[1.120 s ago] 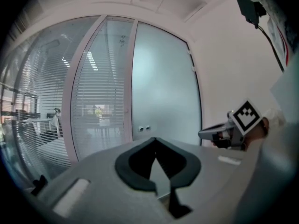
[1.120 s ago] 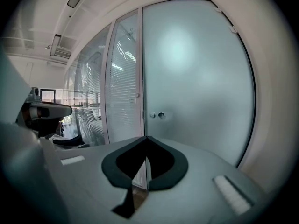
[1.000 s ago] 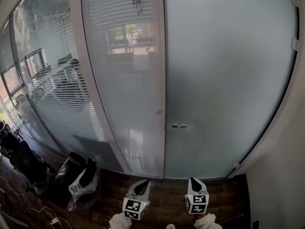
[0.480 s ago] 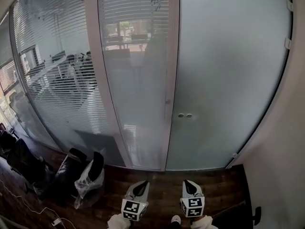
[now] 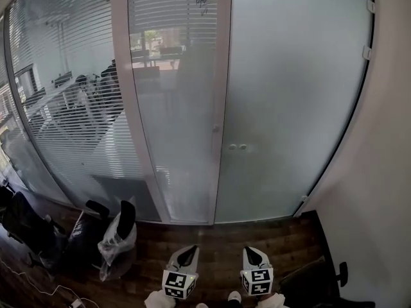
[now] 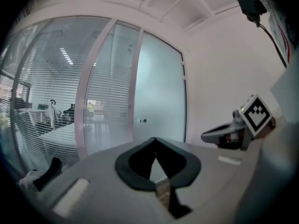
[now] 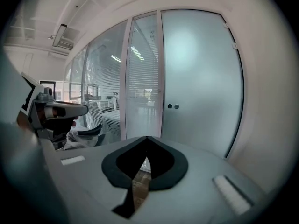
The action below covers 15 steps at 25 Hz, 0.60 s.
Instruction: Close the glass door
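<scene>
The frosted glass door (image 5: 289,108) stands flush against the white frame post (image 5: 221,108), with two small round fittings (image 5: 237,147) near its left edge and hinges on its right side. It also shows in the left gripper view as the door (image 6: 159,97) and in the right gripper view as the door (image 7: 201,78). My left gripper (image 5: 186,256) and right gripper (image 5: 252,255) hover side by side over the wooden floor, well short of the door. Both point toward it. In their own views the left gripper (image 6: 155,139) and right gripper (image 7: 147,137) are shut and hold nothing.
A striped glass partition (image 5: 77,108) runs off to the left of the door. Black chairs and a plastic-wrapped bundle (image 5: 115,236) sit at the lower left. Another black chair (image 5: 321,278) stands at the lower right, next to the white wall (image 5: 385,172).
Both grippers and the view have drawn back from the door, which looks smaller, with more floor and the right-hand chair in sight. The jaws stayed shut.
</scene>
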{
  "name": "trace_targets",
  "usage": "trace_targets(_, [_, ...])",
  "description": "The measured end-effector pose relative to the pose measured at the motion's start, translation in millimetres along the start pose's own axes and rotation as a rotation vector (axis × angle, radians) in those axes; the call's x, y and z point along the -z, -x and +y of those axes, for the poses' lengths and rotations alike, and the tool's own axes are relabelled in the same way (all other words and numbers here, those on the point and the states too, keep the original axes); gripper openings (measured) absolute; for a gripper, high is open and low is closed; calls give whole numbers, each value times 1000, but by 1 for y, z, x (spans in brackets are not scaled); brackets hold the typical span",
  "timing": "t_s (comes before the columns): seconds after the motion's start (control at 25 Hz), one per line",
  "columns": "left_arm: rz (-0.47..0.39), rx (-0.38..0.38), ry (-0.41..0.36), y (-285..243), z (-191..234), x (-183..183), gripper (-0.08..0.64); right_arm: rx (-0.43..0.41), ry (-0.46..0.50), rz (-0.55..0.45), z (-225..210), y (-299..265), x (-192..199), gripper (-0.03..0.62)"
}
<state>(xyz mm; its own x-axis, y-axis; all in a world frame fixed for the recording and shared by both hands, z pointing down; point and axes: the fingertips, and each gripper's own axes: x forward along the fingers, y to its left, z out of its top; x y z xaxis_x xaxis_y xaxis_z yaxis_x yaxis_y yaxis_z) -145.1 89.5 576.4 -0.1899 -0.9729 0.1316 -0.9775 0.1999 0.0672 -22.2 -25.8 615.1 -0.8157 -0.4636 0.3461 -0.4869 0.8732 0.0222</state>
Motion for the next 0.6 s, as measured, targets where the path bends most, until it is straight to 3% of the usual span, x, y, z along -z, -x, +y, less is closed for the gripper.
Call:
trace_targets(0.2, [0, 4, 2, 7, -13, 3, 2, 10, -14, -1, -2, 18, 4, 6])
trace_targets(0.6, [24, -30, -1, 7, -13, 8, 2, 15, -36, -112, -15, 26, -20, 5])
